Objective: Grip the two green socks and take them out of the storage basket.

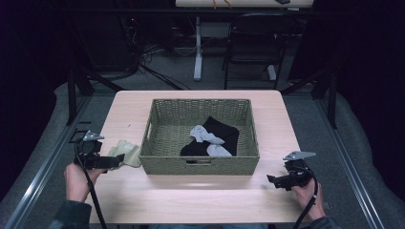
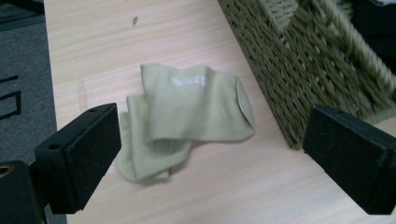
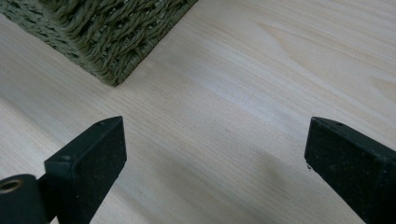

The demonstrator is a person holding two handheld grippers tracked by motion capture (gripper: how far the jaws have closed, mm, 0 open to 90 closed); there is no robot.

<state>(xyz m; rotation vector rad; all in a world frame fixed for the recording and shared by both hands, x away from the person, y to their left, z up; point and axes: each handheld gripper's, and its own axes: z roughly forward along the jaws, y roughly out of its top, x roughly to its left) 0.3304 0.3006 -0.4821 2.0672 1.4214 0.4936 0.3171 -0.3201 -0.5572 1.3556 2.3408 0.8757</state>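
Left gripper: the left gripper (image 2: 205, 154) hangs over the left part of the desk, its black fingers (image 2: 79, 154) released and spread wide, pressing on nothing.
Sock: a crumpled pale olive-green fabric sock (image 2: 187, 116) lies flat on the desk just ahead of those fingers, free of both pads, with small white lettering near its cuff.
Sock position: in the high view the sock (image 1: 126, 151) sits just beside the left outer wall of the basket, at the tips of the left gripper (image 1: 117, 160).
Basket: a rectangular olive-green woven wicker basket (image 1: 200, 164) stands in the middle of the desk; its corner (image 2: 299, 70) is close to the sock.
Basket contents: black fabric pieces (image 1: 224, 133) and light grey socks (image 1: 205, 136) lie inside, toward the right half.
Right gripper: the right gripper (image 1: 274, 181) is low over the desk's right front, near the basket's front right corner (image 3: 112, 56), its fingers (image 3: 88, 163) released and empty.
Desk: a light wooden desk (image 1: 200, 195), bare in front of the basket.
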